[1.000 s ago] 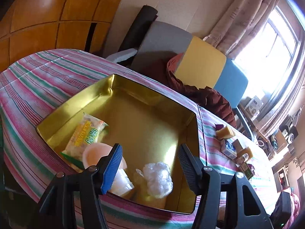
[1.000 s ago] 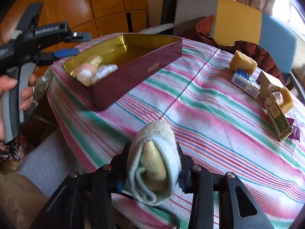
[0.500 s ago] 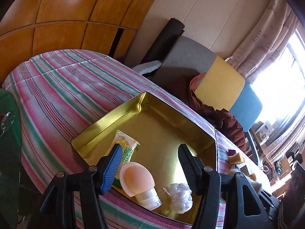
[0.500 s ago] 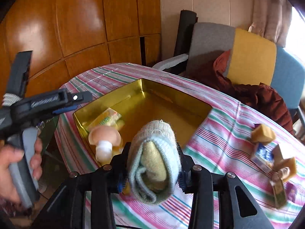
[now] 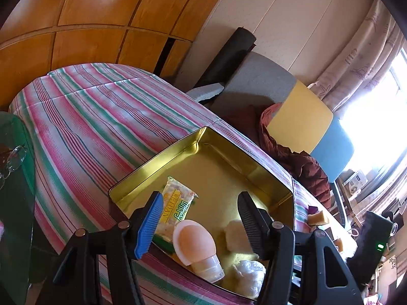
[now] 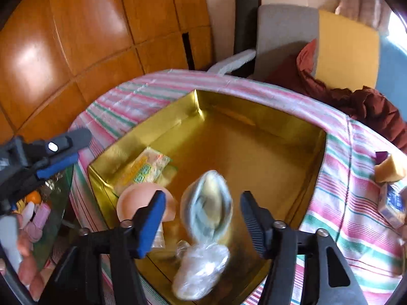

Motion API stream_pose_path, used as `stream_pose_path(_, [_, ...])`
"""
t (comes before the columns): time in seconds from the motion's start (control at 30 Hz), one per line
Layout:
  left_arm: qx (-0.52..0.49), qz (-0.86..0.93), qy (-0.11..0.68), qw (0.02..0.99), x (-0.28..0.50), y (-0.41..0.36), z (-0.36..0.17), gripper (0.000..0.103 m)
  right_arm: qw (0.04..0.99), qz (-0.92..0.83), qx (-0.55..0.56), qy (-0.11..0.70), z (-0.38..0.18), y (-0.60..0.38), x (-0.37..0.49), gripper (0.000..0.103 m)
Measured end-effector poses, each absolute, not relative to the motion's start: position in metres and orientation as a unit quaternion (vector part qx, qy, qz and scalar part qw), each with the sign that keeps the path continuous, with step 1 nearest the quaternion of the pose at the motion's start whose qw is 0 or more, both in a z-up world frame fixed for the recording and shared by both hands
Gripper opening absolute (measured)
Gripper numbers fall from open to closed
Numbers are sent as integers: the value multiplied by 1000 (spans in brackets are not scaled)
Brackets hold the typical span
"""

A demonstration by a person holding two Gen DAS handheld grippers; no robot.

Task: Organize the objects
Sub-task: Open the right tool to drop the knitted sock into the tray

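A gold tin (image 6: 254, 142) sits on the striped tablecloth and holds a yellow snack packet (image 6: 142, 170), a peach-capped bottle (image 6: 137, 200) and a clear plastic wad (image 6: 203, 272). My right gripper (image 6: 202, 198) hangs over the tin and its jaws are opening. A rolled grey sock (image 6: 207, 203) is blurred between the pads, with gaps on both sides. In the left wrist view my left gripper (image 5: 200, 199) stands open with nothing between its fingers, above the tin's (image 5: 229, 152) near side, the packet (image 5: 175, 203) and the bottle (image 5: 194, 239).
A yellow sponge (image 6: 389, 170) and a blue-white carton (image 6: 391, 203) lie on the cloth to the tin's right. A chair with a yellow cushion (image 5: 300, 119) and a brown garment (image 6: 356, 99) stands behind the table. A green glass side table with spectacles (image 5: 15, 157) is at the left.
My right gripper carried the rolled sock from the bare cloth to above the tin, then its jaws parted off the sock. My left gripper drew back toward the tin's near left.
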State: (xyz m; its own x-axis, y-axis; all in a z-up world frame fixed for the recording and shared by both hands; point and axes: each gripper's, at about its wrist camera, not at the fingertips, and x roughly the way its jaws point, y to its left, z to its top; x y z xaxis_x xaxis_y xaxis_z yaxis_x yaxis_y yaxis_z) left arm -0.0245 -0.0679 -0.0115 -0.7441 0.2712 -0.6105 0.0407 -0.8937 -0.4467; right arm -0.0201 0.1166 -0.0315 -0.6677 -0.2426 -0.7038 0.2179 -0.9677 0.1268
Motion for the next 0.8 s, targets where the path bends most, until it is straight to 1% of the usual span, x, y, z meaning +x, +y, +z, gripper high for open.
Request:
stream_pose_path(0.1, [-357,905,-221,64,-25,-66,-15,62,116,-921,371,-18,-26,125,-6,70])
stream_pose_path(0.17, [-361,905,-217,66,-25,-63,-17,62,105,-926,361,-23,-24,133,3,76])
stream_pose_path(0.3, [-370,903,-204,78,-24,-52,-21,62,91,-929,358,-33,-21,148,17,77])
stream_pose_path(0.5, [-384,900,-174,110,-21,-27,-26,62,65,-934,349,-41,-18,169,31,83])
stream_pose_path(0.8, [-402,888,-122,189,-8,16,-34,62,31,-929,364,-63,-30,202,44,85])
